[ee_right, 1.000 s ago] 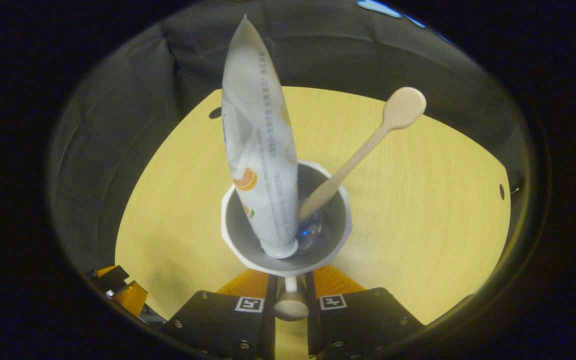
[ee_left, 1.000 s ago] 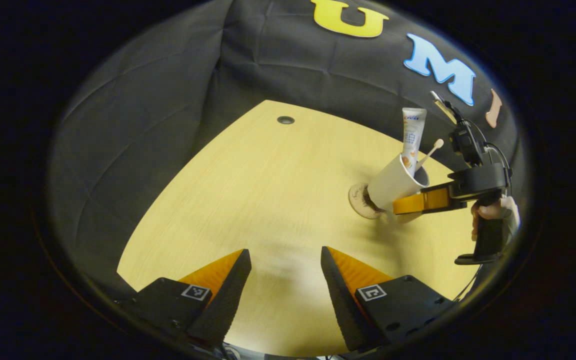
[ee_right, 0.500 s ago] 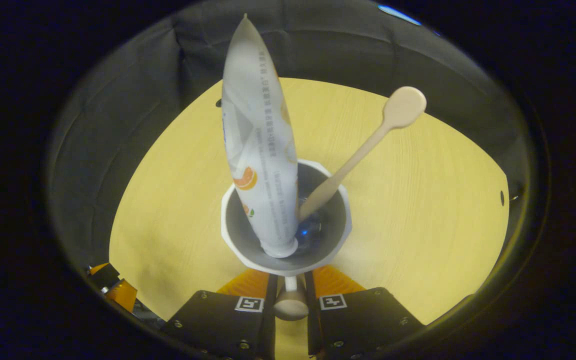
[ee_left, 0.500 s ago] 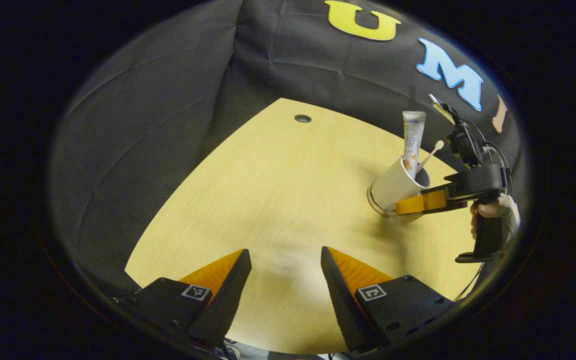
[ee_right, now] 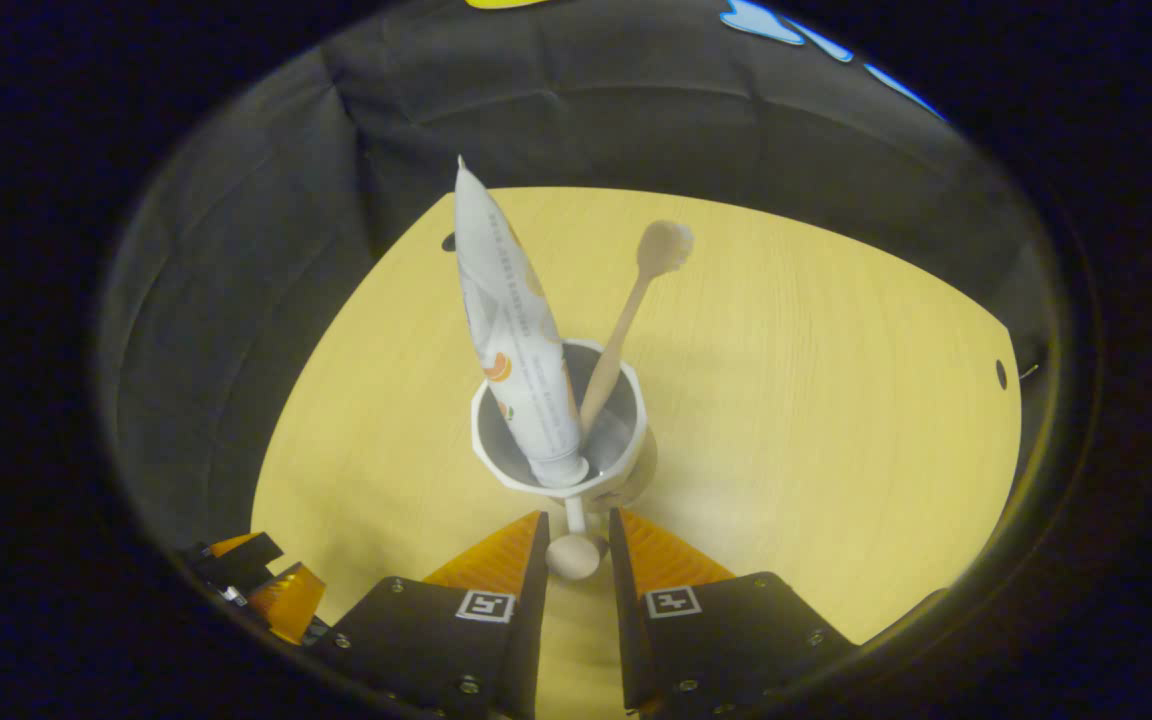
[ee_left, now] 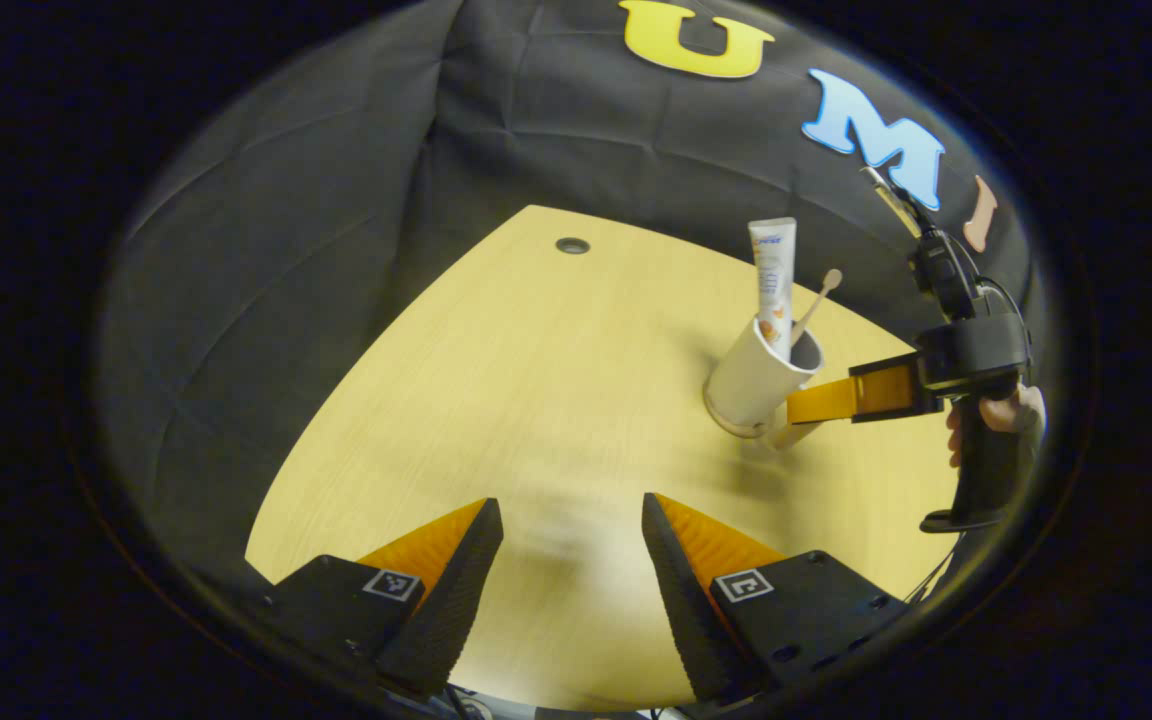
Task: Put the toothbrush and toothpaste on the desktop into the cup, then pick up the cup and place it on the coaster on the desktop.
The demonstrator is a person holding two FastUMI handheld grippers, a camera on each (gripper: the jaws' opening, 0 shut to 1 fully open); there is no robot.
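A white cup [ee_left: 751,378] stands upright on the round coaster [ee_left: 728,424] at the right of the wooden desktop [ee_left: 536,380]. The toothpaste tube [ee_left: 773,272] and the toothbrush [ee_left: 816,296] stick out of it. In the right gripper view the cup [ee_right: 561,450] holds the toothpaste tube [ee_right: 514,322] and the toothbrush [ee_right: 633,300]. The knob of its handle [ee_right: 574,556] lies between the tips of my right gripper [ee_right: 576,515], whose fingers stand slightly apart from it. My left gripper [ee_left: 571,505] hangs open over the near desktop, far from the cup.
A hand [ee_left: 988,418] holds the right gripper [ee_left: 814,402] at the desk's right edge. Cable holes [ee_left: 572,245] [ee_right: 1002,375] mark the desktop near its far edges. Black cloth walls close in behind the desk. The left gripper [ee_right: 256,590] shows at the lower left.
The cup went from tilted in the right gripper's grip to upright on the coaster. The right gripper let go of the handle and drew back. The left gripper stayed open, shifting a little.
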